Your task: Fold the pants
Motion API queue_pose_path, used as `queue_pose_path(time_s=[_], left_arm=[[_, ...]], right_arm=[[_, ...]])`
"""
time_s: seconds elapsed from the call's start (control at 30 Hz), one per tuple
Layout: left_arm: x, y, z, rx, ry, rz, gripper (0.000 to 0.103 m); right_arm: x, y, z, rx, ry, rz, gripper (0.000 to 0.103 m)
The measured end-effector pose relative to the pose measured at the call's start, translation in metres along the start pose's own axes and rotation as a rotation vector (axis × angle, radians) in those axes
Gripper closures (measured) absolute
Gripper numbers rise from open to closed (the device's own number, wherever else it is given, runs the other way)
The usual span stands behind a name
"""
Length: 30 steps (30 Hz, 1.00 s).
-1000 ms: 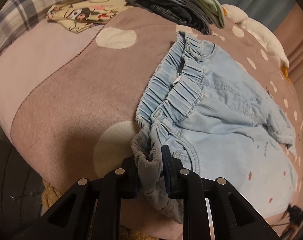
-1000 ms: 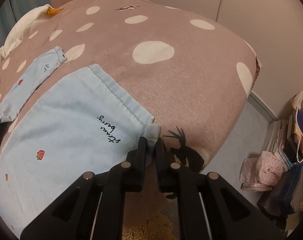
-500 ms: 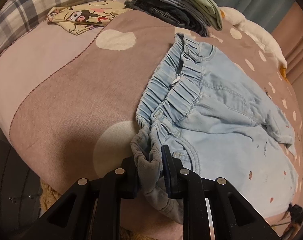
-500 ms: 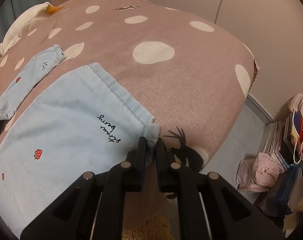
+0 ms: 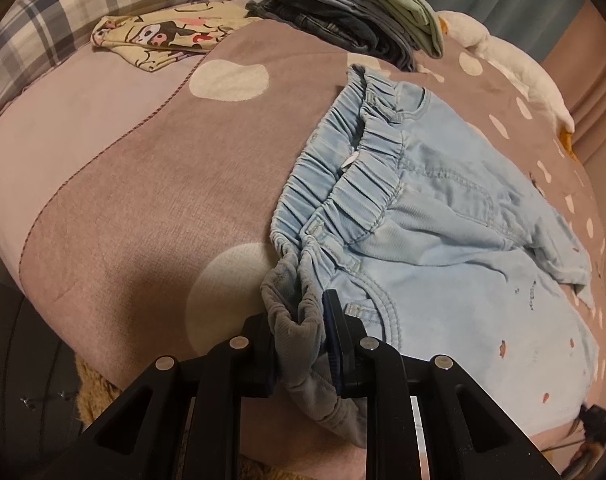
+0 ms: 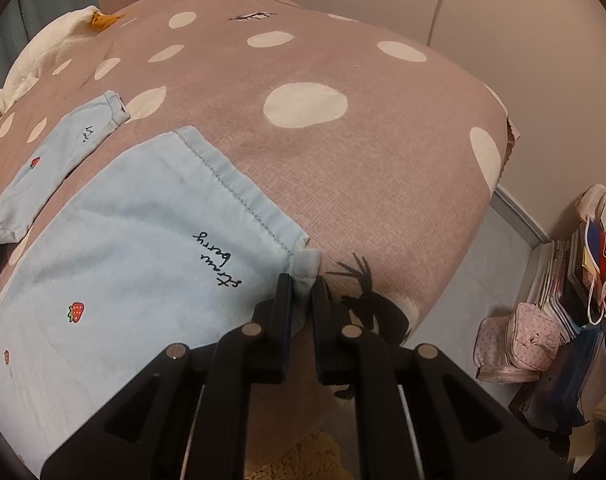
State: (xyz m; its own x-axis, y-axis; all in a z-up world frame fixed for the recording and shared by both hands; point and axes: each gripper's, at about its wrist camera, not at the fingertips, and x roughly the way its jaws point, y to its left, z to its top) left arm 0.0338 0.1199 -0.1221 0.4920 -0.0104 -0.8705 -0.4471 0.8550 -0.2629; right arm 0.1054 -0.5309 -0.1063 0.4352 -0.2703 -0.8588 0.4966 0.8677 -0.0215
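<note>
Light blue pants (image 5: 443,216) with small strawberry prints lie spread on a brown, white-dotted bedspread (image 5: 163,200). My left gripper (image 5: 299,320) is shut on the near end of the gathered elastic waistband (image 5: 343,176), the bunched cloth hanging between its fingers. In the right wrist view the near pant leg (image 6: 123,264) lies flat, with "straw berry" lettering by its hem. My right gripper (image 6: 301,284) is shut on the near corner of that hem. The other leg (image 6: 63,148) lies further back, to the left.
A stack of folded clothes (image 5: 355,12) and a cartoon-print garment (image 5: 163,38) sit at the far side of the bed, beside a plaid pillow (image 5: 83,8). A white plush (image 6: 43,64) lies along the far edge. Bags and books (image 6: 563,300) stand on the floor at right.
Both grippers keep their hold and the pants lie much as before. The views shifted only slightly.
</note>
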Motion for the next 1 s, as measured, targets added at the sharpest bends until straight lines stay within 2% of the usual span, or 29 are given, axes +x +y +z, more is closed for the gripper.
queue_pose_path(time_s=[0.27, 0.47, 0.6, 1.0], left_arm=[[-0.001, -0.002, -0.003, 0.008, -0.022, 0.009, 0.081], [0.000, 0.003, -0.003, -0.022, -0.021, -0.025, 0.081], [0.000, 0.003, -0.003, -0.015, -0.029, -0.020, 0.081], [-0.002, 0.012, -0.005, -0.053, -0.051, -0.079, 0.081]], right_arm=[[0.001, 0.013, 0.001, -0.037, -0.009, -0.082, 0.093], [0.000, 0.012, 0.001, -0.044, -0.009, -0.084, 0.093], [0.001, 0.013, 0.001, -0.048, -0.004, -0.091, 0.093], [0.003, 0.024, 0.005, -0.089, 0.031, -0.157, 0.093]])
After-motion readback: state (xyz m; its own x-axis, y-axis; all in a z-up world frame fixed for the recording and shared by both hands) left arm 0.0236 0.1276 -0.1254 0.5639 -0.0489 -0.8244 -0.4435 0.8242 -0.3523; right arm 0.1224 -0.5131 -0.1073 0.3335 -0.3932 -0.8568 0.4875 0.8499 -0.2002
